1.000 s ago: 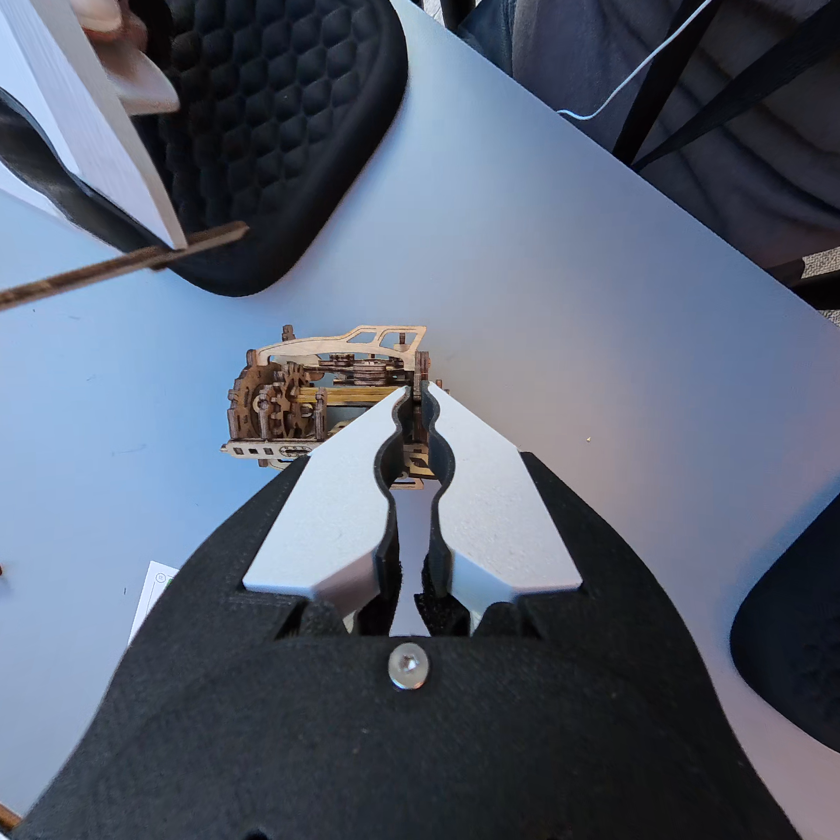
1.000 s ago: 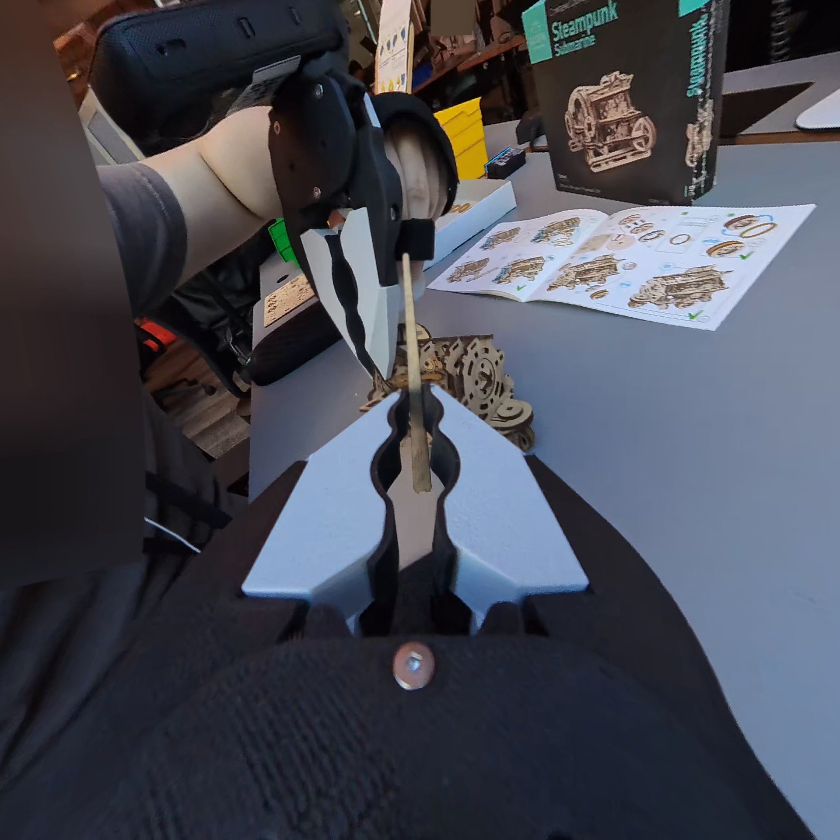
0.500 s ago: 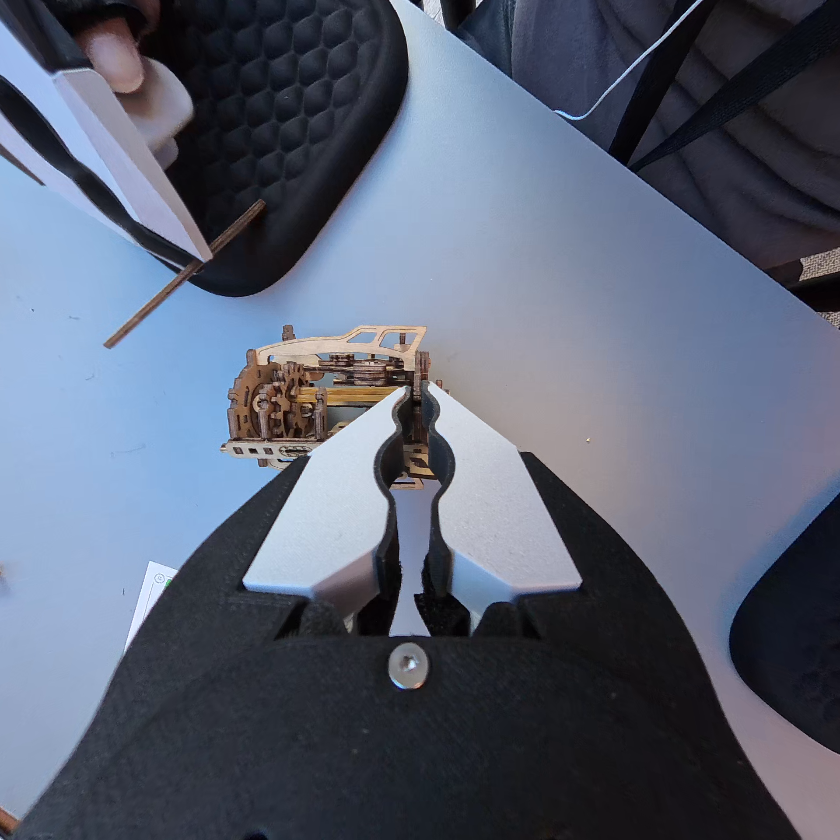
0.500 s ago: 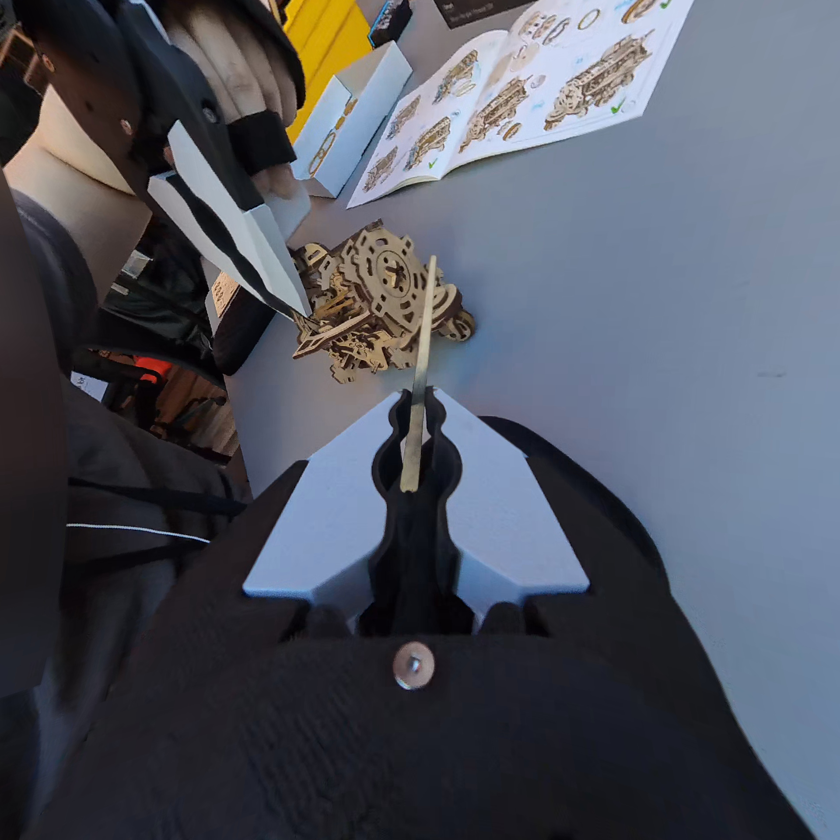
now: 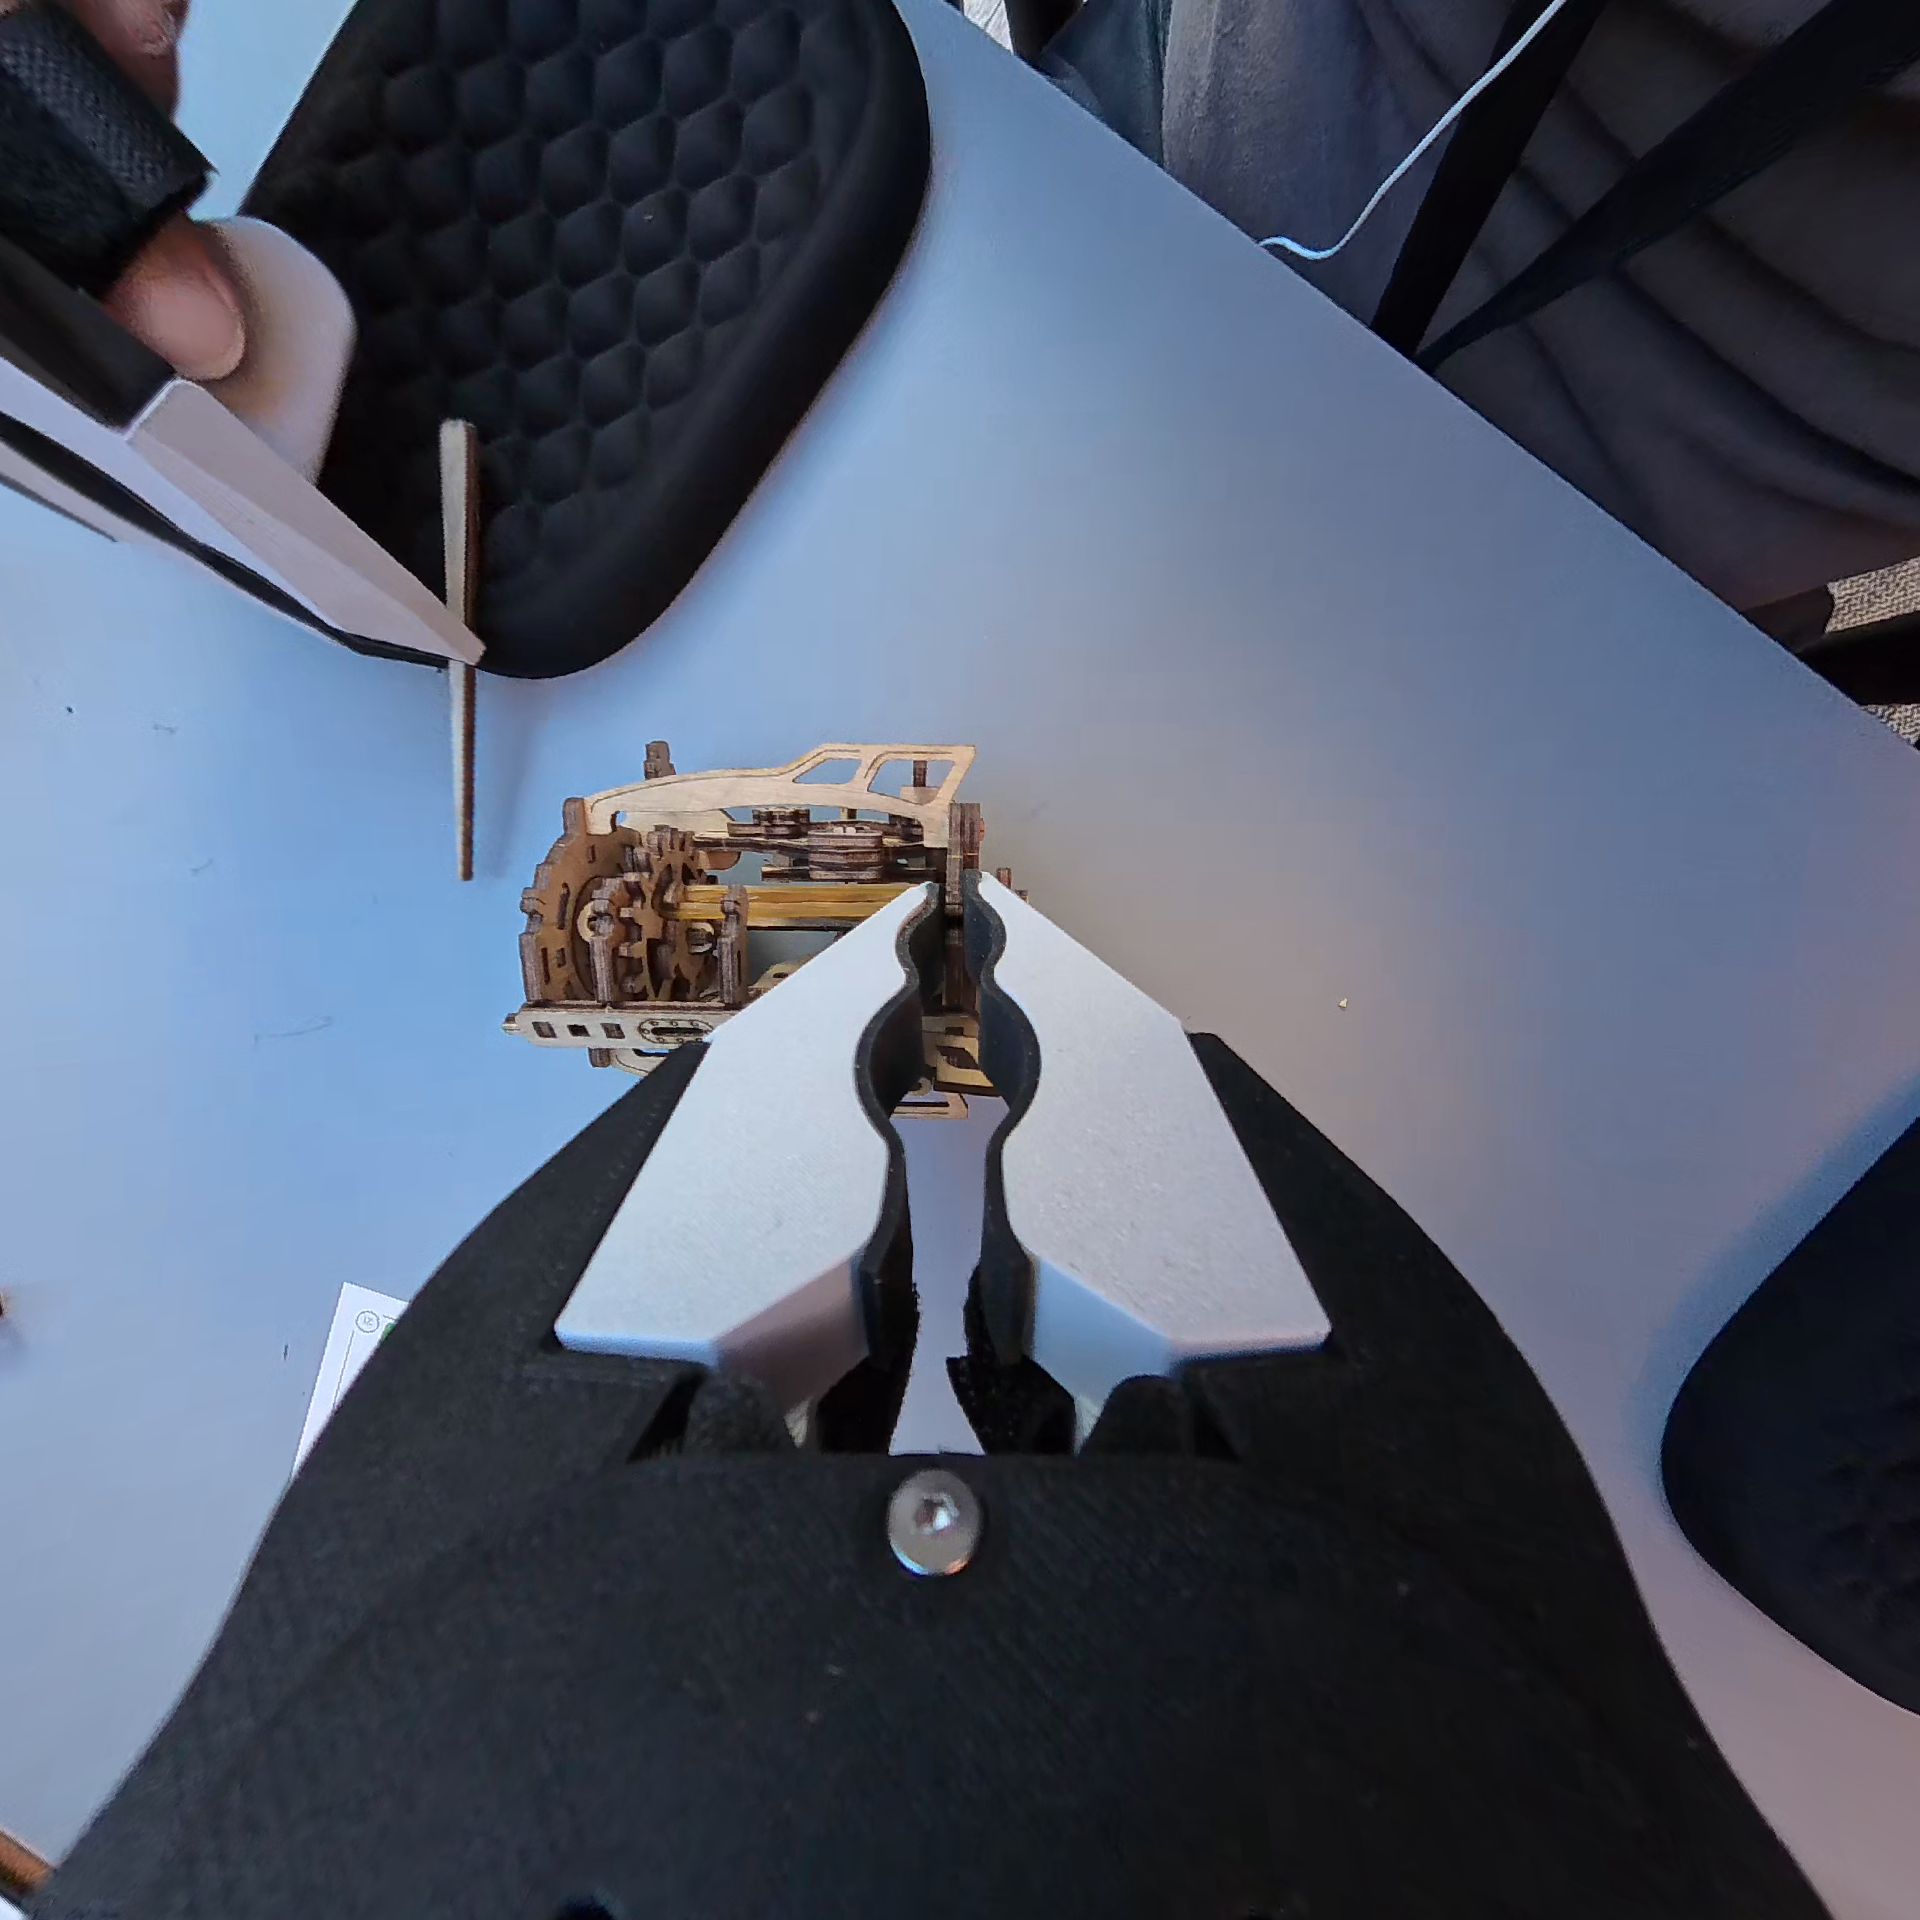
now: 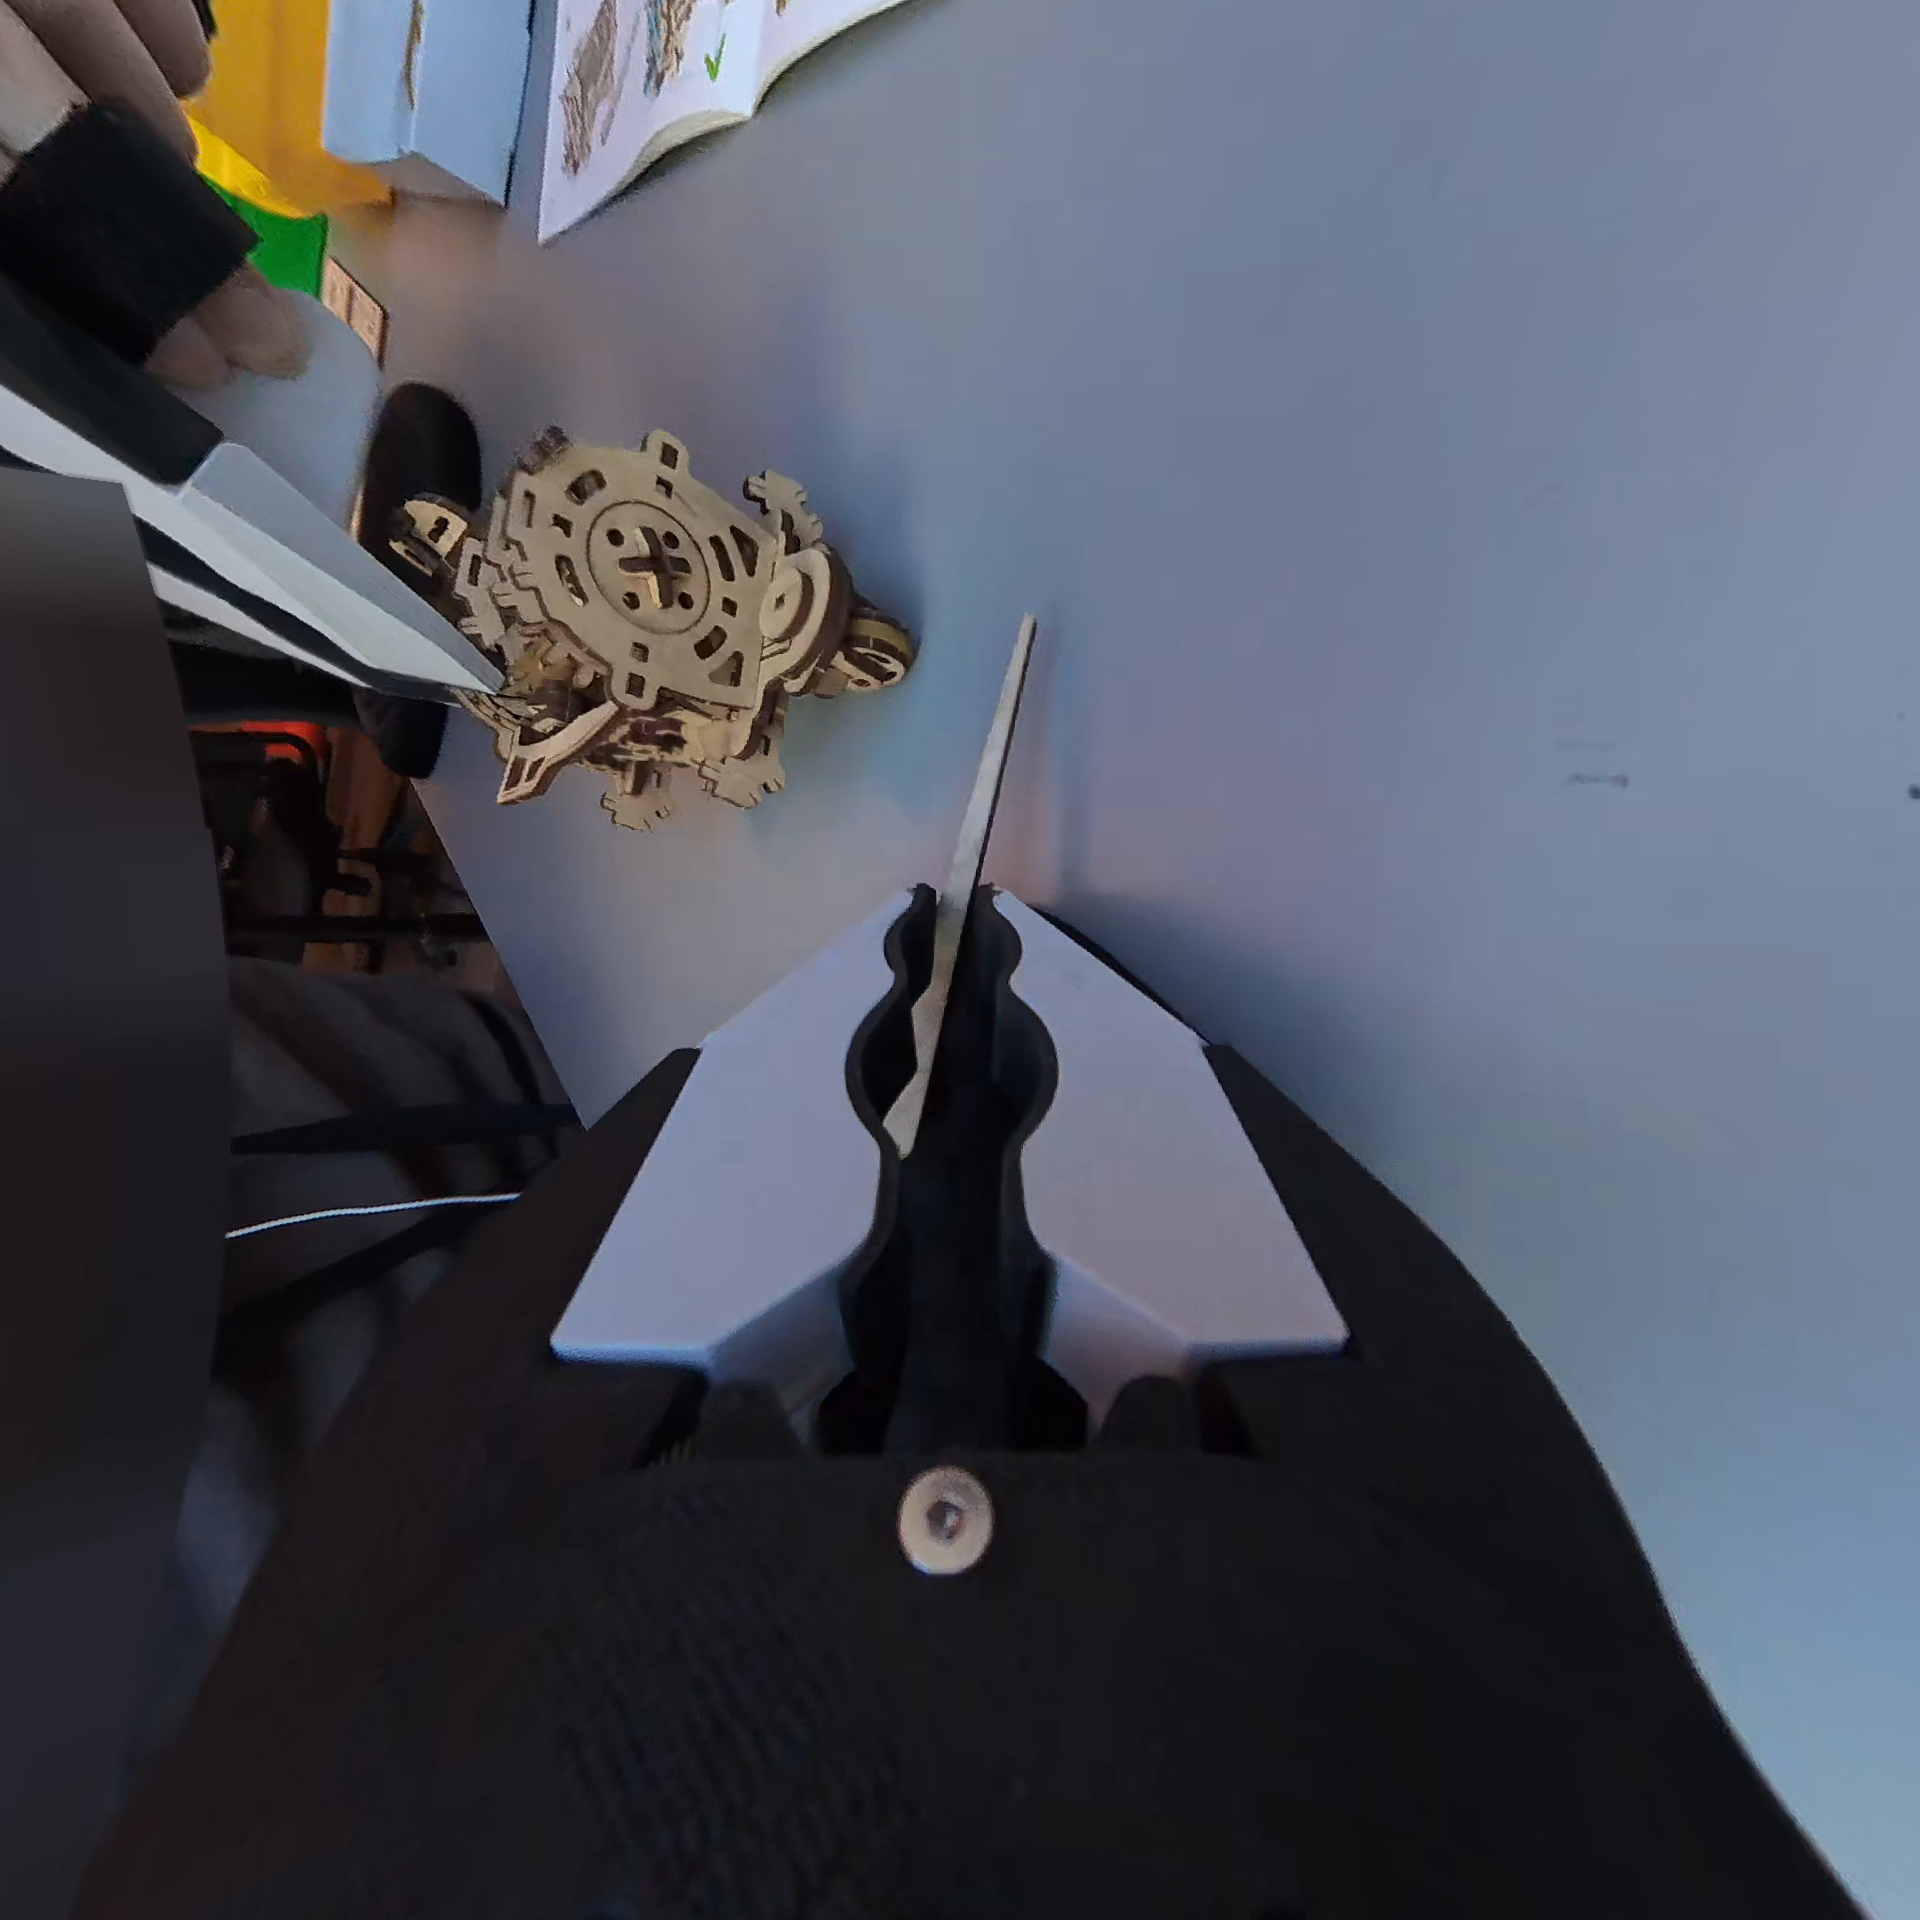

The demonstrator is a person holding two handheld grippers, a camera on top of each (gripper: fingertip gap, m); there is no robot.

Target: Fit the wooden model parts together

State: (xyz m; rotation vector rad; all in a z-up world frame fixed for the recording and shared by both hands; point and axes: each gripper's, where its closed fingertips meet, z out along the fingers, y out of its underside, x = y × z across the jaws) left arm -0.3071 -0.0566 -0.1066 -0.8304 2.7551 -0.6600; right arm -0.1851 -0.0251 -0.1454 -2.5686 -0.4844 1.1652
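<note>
Left gripper (image 5: 951,894), at the centre of its own view, has its tips pinched on a thin upright end plate of the wooden model (image 5: 748,904), which sits on the grey table (image 5: 1247,623) just above the fingers. Right gripper (image 6: 956,896) grips a thin flat wooden strip (image 6: 992,769) edge-on, both pads pressed against it; the strip juts forward and up from the tips, and in the left view the same strip (image 5: 460,748) shows at upper left, near the model but apart from it, beside a black honeycomb pad (image 5: 623,260). In the right view the model (image 6: 665,623) lies at upper left, well clear of the strip's tip, with a booklet (image 6: 665,83) at the top edge. The fitting step looks not yet begun. The main risk, as I judge it, is the strip: held only near one end and seen edge-on, it could pivot in the pads or bend and snap if pushed in at an angle. A sideways shove could also twist the model about its single pinched plate, loosening joints already made or dragging the model across the smooth table.
</note>
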